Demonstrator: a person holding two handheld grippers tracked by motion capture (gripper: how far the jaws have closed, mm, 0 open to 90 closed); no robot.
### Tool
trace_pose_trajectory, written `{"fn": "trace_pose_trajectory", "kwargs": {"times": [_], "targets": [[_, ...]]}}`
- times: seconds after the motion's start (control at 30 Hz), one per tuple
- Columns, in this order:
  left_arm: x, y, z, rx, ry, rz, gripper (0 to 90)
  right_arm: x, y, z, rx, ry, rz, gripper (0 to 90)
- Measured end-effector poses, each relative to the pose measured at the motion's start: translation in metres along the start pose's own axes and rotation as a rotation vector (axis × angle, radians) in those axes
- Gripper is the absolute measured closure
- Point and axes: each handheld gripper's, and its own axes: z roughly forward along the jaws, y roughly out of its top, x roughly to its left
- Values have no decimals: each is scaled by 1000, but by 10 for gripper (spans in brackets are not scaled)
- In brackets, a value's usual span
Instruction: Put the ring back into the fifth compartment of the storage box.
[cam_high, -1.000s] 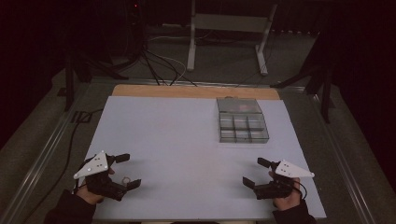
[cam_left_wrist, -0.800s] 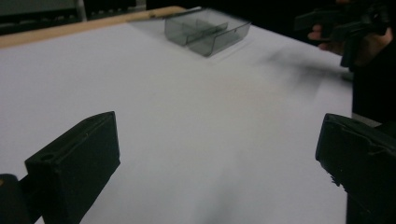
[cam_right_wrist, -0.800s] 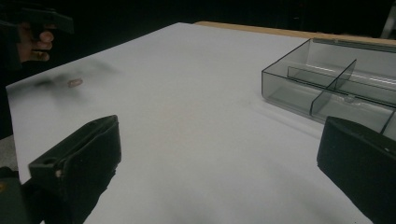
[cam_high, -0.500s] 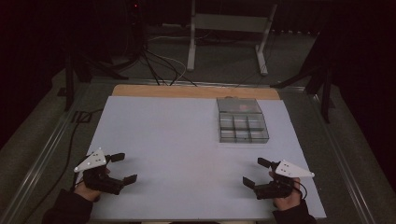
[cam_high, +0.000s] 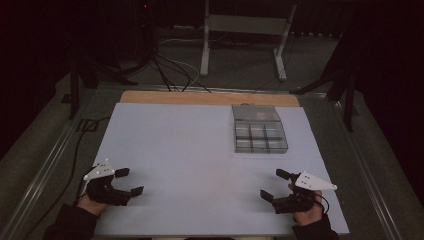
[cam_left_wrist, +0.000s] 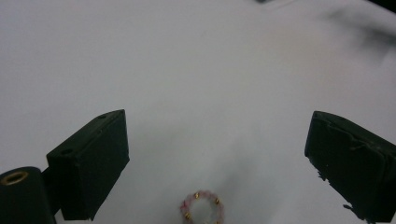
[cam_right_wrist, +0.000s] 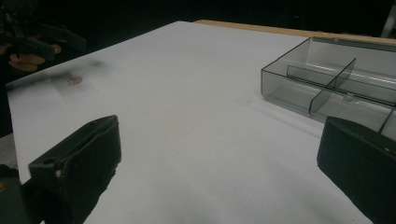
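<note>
The left gripper (cam_left_wrist: 215, 158) stands with its jaws wide, having just been closing a little, and nothing is pinched between them yet: the small ring of pink beads with gold spacers (cam_left_wrist: 201, 209) lies flat on the white table sheet (cam_left_wrist: 196, 70) just below and between the pads. To take the ring cleanly I would lower the jaws until they straddle it evenly, then close gently so the beads do not skid away. The right gripper (cam_right_wrist: 219, 158), also wide open and empty, waits near the clear smoky plastic compartment box (cam_right_wrist: 336, 79); no brand, label or writing can be read anywhere
</note>
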Motion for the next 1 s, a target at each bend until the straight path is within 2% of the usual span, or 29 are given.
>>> {"fn": "trace_pose_trajectory", "kwargs": {"times": [0.07, 0.3, 0.33, 0.37, 0.47, 0.53, 0.63, 0.73, 1.0], "targets": [[0, -1, 0, 17, 21, 4, 113, 0, 0, 0, -1, 1, 3, 0], [1, -3, 1, 65, 30, 7, 272, 0, 0, -1, 0, 4, 1, 0], [1, -5, 3, 89, 38, 11, 292, 0, 0, -1, 1, 4, 0, 0], [1, -5, 3, 89, 38, 11, 311, 0, 0, -1, 1, 4, 2, 0], [2, -7, 3, 131, 52, 19, 388, 0, 0, -1, 0, 4, 1, 0], [2, -9, 3, 136, 50, 13, 437, 0, 0, -1, 1, 4, 2, 0], [3, -12, 2, 167, 78, 21, 500, 1, 0, -1, 0, 4, 0, 0], [4, -14, 2, 179, 79, 19, 547, 0, 0, -1, 1, 6, 3, 0], [2, -14, 6, 205, 91, 50, 648, 1, 0, -1, 1, 5, 1, 0]]}}
